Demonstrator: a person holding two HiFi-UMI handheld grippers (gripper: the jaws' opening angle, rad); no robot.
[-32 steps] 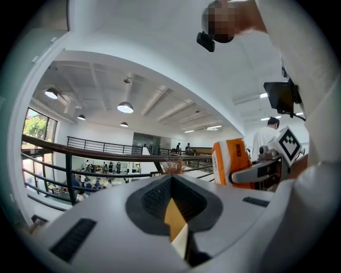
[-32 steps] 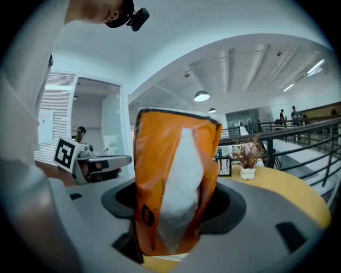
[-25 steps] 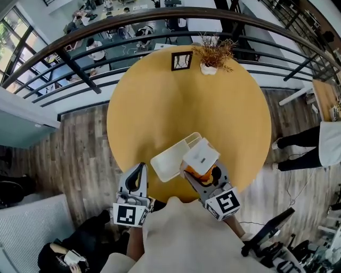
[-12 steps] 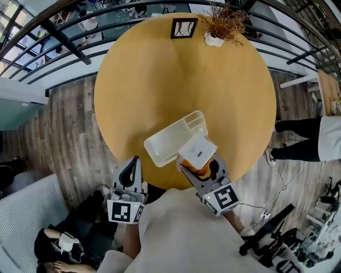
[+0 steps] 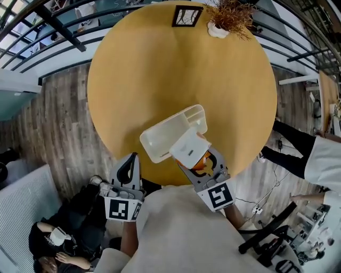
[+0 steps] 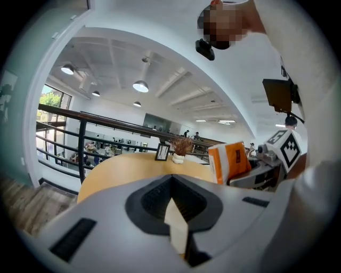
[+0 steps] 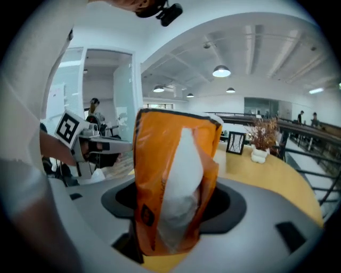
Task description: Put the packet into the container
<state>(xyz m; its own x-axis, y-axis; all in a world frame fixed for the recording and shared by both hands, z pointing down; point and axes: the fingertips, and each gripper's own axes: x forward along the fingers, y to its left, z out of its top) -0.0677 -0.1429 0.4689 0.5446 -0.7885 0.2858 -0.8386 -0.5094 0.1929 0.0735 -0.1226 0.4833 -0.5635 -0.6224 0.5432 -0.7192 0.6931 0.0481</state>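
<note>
My right gripper [image 5: 196,161] is shut on an orange and white packet [image 5: 189,149], which stands upright between its jaws in the right gripper view [image 7: 166,181]. In the head view the packet hangs over the near right corner of the white container [image 5: 166,131] on the round yellow table [image 5: 160,69]. My left gripper [image 5: 129,161] is shut with nothing in it, off the table's near edge to the left of the container. In the left gripper view the left gripper [image 6: 171,207] has its jaws together, and the packet [image 6: 229,161] shows to the right.
A framed picture [image 5: 187,16] and a dried plant in a white pot [image 5: 230,16] stand at the table's far edge. A black railing [image 5: 48,24] runs beyond it. A person sits at lower left [image 5: 58,240]; another stands at right [image 5: 322,154].
Both grippers have sunk a little. The packet stays in the right gripper and now overlaps the container's near corner more. The left gripper stays shut.
</note>
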